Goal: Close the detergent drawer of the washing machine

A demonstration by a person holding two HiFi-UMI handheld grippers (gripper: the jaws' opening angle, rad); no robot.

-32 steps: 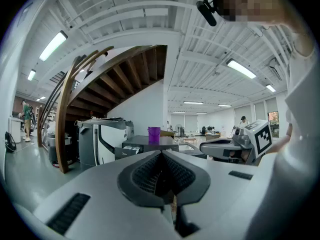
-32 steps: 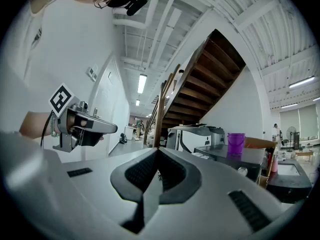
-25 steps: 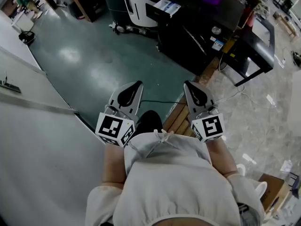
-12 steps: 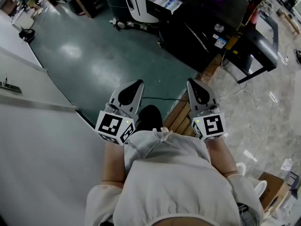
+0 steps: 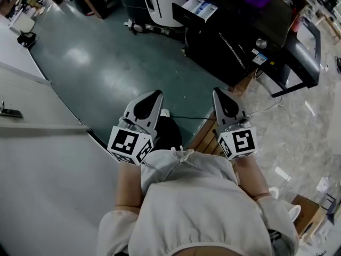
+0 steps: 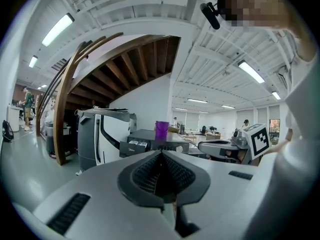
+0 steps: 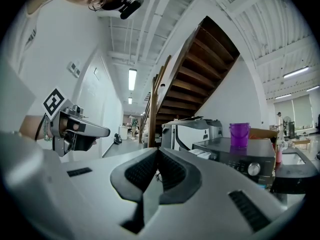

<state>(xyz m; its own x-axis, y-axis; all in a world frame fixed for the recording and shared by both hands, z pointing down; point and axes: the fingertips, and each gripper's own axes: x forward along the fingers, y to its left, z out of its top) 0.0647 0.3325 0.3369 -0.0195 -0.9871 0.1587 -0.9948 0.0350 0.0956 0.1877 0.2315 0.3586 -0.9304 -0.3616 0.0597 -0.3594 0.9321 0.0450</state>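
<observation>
Viewed from the head, the detergent drawer (image 5: 199, 8) was seen pulled out of the washing machine (image 5: 234, 41), well ahead of both tools. The right hand-held gripper (image 5: 221, 97) was judged slightly nearer than the left hand-held gripper (image 5: 152, 97). In the left gripper view, the jaws were found clenched on nothing. In the right gripper view, they were likewise pressed together, empty, the drawer ahead and slightly right.

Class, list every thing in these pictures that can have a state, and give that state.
detergent drawer: pulled out of the washing machine.
left tool: shut, nothing held.
right tool: shut, nothing held.
purple bucket: upright on top of the washing machine.
</observation>
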